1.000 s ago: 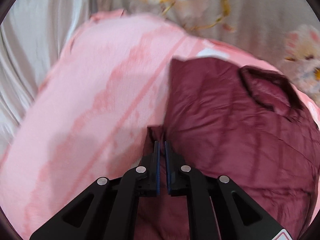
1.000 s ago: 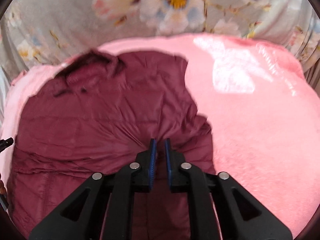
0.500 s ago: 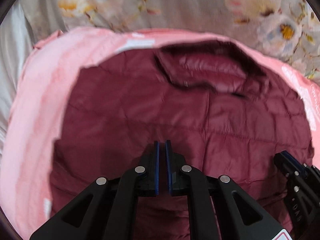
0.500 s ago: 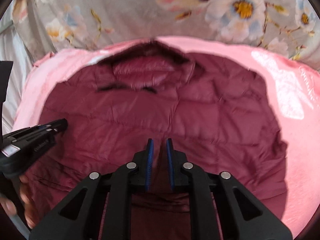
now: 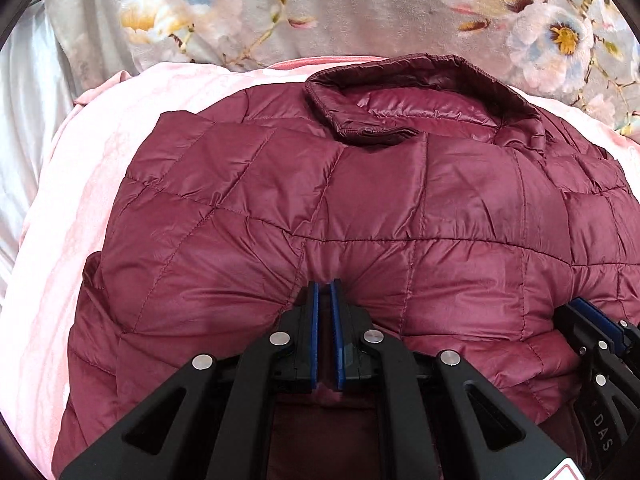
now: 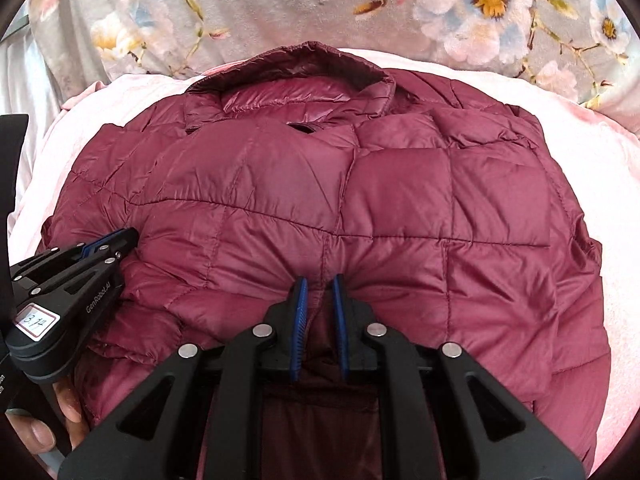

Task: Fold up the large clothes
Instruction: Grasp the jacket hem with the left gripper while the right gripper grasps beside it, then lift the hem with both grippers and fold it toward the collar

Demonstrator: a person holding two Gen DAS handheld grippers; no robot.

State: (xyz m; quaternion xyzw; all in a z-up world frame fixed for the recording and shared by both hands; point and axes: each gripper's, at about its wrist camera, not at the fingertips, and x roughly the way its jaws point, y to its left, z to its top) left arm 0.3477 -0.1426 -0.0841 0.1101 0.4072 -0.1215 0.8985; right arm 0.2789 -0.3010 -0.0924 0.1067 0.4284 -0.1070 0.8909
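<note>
Pinching a fold of the jacket [image 5: 360,208] at its near edge, the left gripper [image 5: 325,284] has its blue-padded jaws clenched on the fabric, which puckers into radiating creases around the tips. The right gripper [image 6: 320,278] grasps the same near edge a little to the left gripper's right, its jaws slightly wider around a thicker bunch of cloth. The jacket is maroon, glossy and puffy, stitched into square quilted panels, with a stand-up collar [image 5: 420,92]. It lies on a soft pink blanket [image 5: 80,208], and a grey floral cloth [image 5: 360,12] hangs beyond.

Half a second ago the view was blurred and the jacket lay flatter and darker; now the picture is sharp, the quilting bulges upward ahead of both grippers, and the collar sits nearer the top.

The jacket's long axis runs away from the grippers, collar at the far end, hem side toward them.
</note>
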